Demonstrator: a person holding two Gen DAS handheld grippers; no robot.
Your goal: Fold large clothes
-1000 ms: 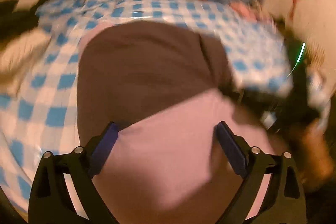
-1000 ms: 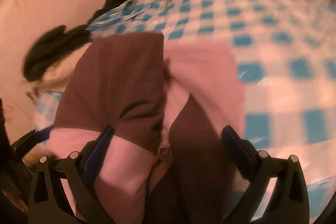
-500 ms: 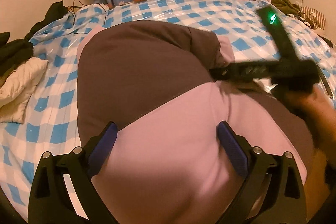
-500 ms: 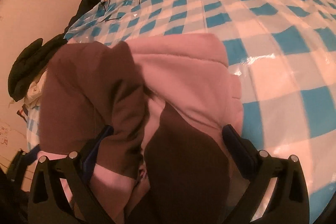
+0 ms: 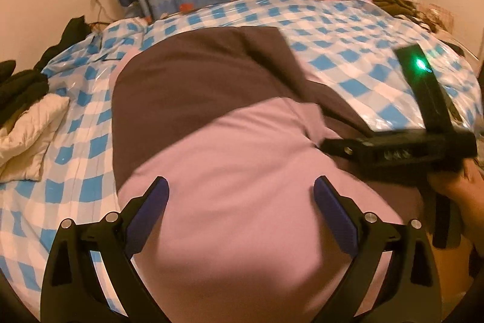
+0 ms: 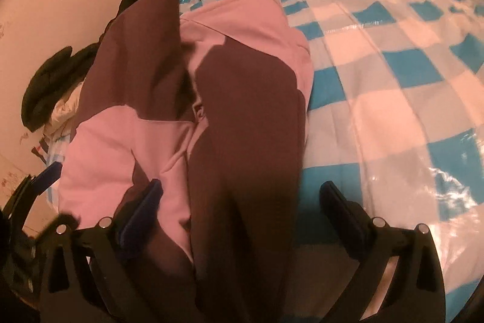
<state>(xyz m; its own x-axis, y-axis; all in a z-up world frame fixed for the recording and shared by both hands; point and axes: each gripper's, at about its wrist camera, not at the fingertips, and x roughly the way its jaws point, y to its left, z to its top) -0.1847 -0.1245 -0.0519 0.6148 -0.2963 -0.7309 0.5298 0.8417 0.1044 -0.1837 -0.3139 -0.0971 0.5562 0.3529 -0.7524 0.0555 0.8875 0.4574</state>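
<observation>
**Lying lengthwise between both sets of tongs: the garment and its long axis**

Stretching away from the cameras, the pink-and-brown garment (image 5: 211, 117) is lying on the blue-checked cover (image 5: 348, 50) of the bed, filling the centre and lower half of the left wrist view. Its long axis is running from the bottom of that frame toward the upper middle, pink panel near, brown panel far.

The left gripper (image 5: 239, 199) is hovering with its jaws spread wide over the pink panel, pinching nothing. In its own view the right gripper (image 6: 242, 202) is likewise spread, its jaws straddling a brown strip of the garment (image 6: 242, 117) at lower centre, with no cloth caught between them.

In the left wrist view, the right gripper's body (image 5: 423, 141) is sitting at the right edge of the frame, held by a hand (image 5: 462, 196), close beside the garment's right margin. Both tongs are lying at the near end, so the coming fold probably turns on carrying that end up the frame; the right one appears nearer a free edge.
</observation>
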